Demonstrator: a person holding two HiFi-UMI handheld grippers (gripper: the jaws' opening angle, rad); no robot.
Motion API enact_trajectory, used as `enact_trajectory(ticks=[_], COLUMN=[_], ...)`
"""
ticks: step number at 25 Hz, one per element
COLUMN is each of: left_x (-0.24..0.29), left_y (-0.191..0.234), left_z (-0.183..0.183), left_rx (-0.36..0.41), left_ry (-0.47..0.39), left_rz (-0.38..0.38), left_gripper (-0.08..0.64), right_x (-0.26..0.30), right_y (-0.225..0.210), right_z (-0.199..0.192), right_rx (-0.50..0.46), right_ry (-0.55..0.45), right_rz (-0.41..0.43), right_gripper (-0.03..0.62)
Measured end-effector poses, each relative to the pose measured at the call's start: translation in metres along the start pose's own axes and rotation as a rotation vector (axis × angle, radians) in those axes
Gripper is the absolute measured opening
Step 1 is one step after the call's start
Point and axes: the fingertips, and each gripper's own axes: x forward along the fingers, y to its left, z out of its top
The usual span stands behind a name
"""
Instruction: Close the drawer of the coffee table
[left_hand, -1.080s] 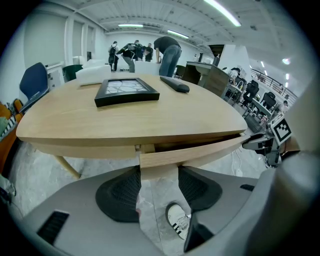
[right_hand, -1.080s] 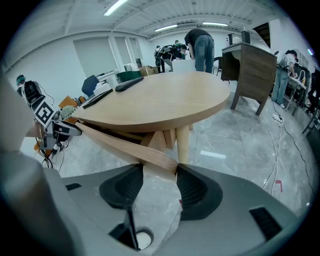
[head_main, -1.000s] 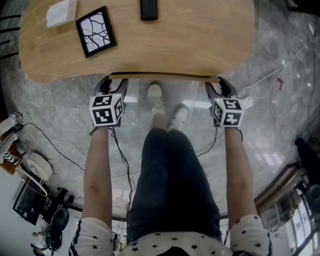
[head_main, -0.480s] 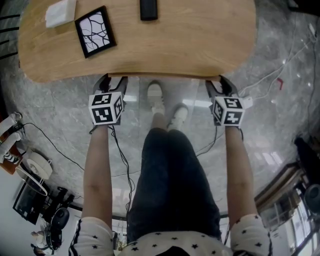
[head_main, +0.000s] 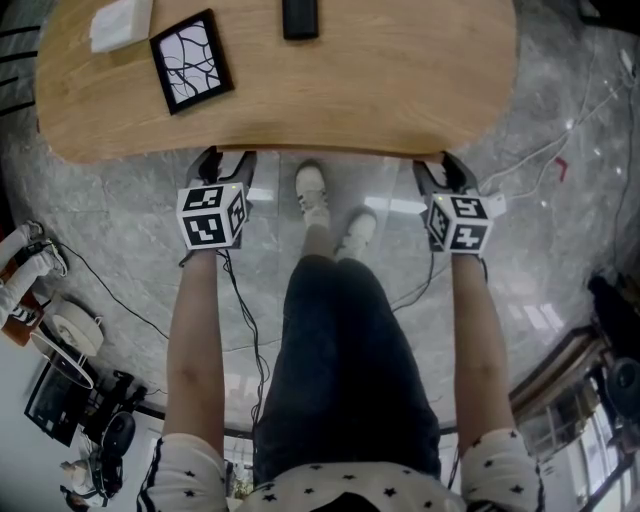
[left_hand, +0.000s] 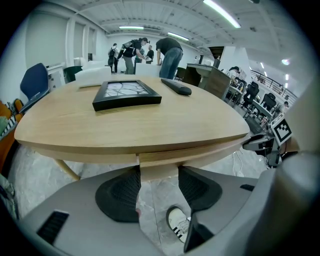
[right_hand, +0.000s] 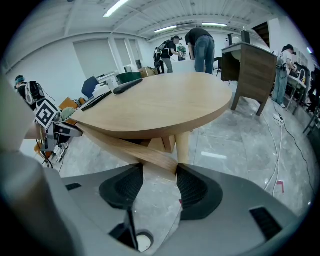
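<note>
The left gripper (head_main: 225, 162) at 11 o'clock and the right gripper (head_main: 443, 168) at 1 o'clock each clamp an end of the drawer front (head_main: 330, 153). Only a sliver shows beneath the tabletop (head_main: 400, 90), so closing looks nearly finished; a last push is likely left.

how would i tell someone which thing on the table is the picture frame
Start at the oval wooden table. Toward its left end in the head view lies the picture frame, between a white box and a black remote. It alone is square, black-edged, with dark branching lines on white.
</note>
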Motion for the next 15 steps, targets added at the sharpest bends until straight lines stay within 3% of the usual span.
enact_trajectory(ticks=[15], left_x=[-0.0005], left_y=[0.0001], left_z=[0.0001], left_rx=[0.007], left_ry=[0.010], left_rz=[-0.001], left_gripper=[0.245], right_x=[-0.0009], right_y=[-0.0002], right_z=[0.0004], right_rx=[-0.005], right_ry=[-0.002], right_rz=[-0.004], right_gripper=[0.219])
